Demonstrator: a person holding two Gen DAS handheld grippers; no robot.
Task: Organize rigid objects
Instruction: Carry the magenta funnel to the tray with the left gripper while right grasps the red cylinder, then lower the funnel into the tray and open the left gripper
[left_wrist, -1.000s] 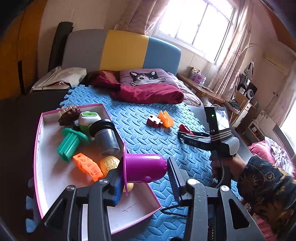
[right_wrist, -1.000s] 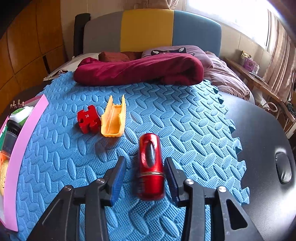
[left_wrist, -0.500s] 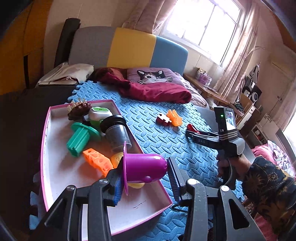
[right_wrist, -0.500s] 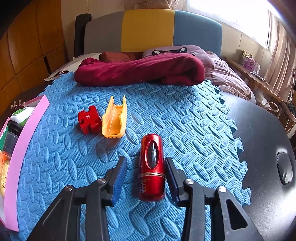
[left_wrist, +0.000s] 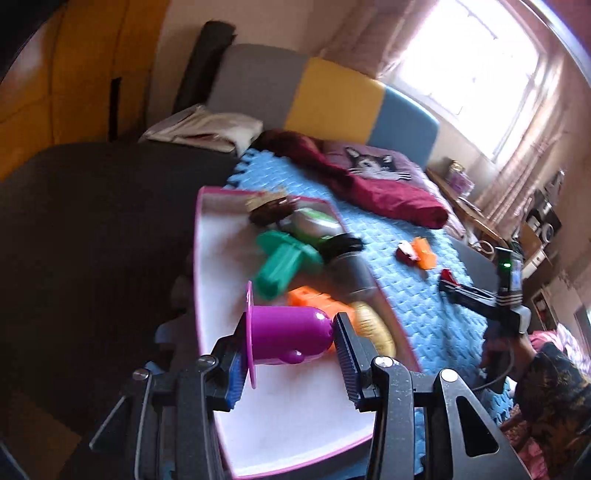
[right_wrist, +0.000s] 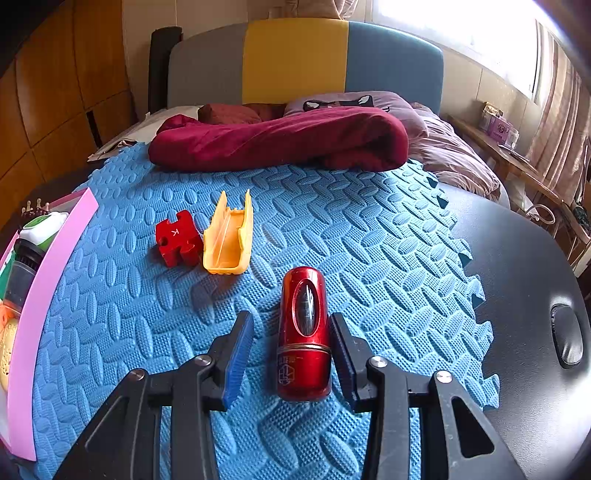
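Note:
My left gripper (left_wrist: 291, 350) is shut on a purple cup-shaped toy (left_wrist: 288, 334), held sideways above the pink-rimmed white tray (left_wrist: 280, 417). The tray holds a green plunger toy (left_wrist: 284, 260), an orange block (left_wrist: 317, 299), a yellow ball (left_wrist: 373, 326), a dark jar (left_wrist: 351, 271) and a brown brush (left_wrist: 273, 212). My right gripper (right_wrist: 291, 354) is open, its jaws on either side of a red cylinder (right_wrist: 304, 332) lying on the blue foam mat (right_wrist: 369, 240); the right pad is close against it. A red puzzle block (right_wrist: 177, 238) and a yellow case (right_wrist: 229, 236) lie further on.
A rolled maroon blanket (right_wrist: 280, 142) and a cat pillow (left_wrist: 380, 166) lie at the mat's far end. Dark tabletop (right_wrist: 524, 295) borders the mat on the right and dark surface (left_wrist: 92, 221) on the left. The tray's pink rim (right_wrist: 40, 295) shows at left.
My left gripper has swung left with the purple toy, from the tray's right rim to over the tray. My right gripper has eased a little back along the red cylinder.

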